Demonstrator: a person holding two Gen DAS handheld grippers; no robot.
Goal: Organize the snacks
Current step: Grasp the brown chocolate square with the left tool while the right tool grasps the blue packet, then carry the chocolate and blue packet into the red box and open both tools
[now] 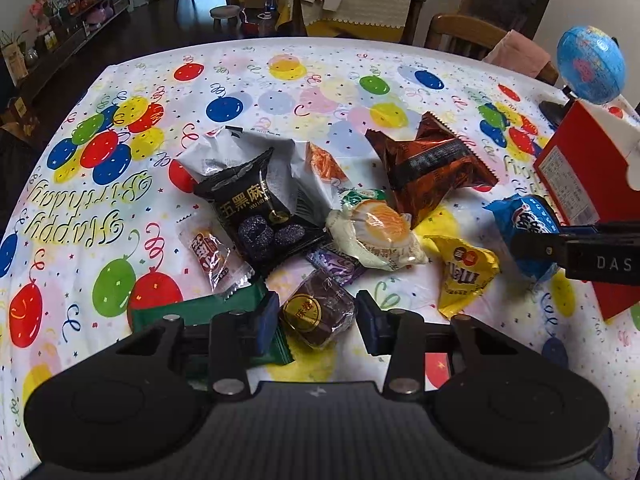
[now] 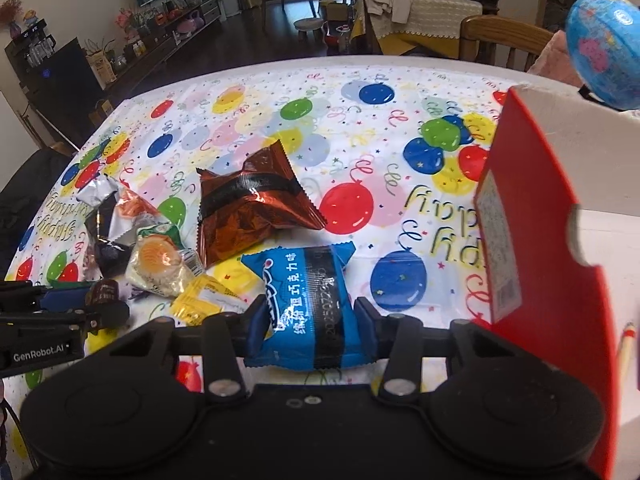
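Observation:
A pile of wrapped snacks lies on the balloon-print tablecloth. My left gripper is open, its blue pads on either side of a small brown round-label cake, over a green packet. My right gripper is shut on a blue chocolate snack packet, held next to the red open box. The blue packet and right gripper also show at the right of the left wrist view. Others: black sesame packet, copper foil bag, yellow packet, egg-yolk pastry.
A red and white box stands at the table's right side with a blue globe behind it. A wooden chair is at the far edge. A red candy wrapper and a purple wrapper lie in the pile.

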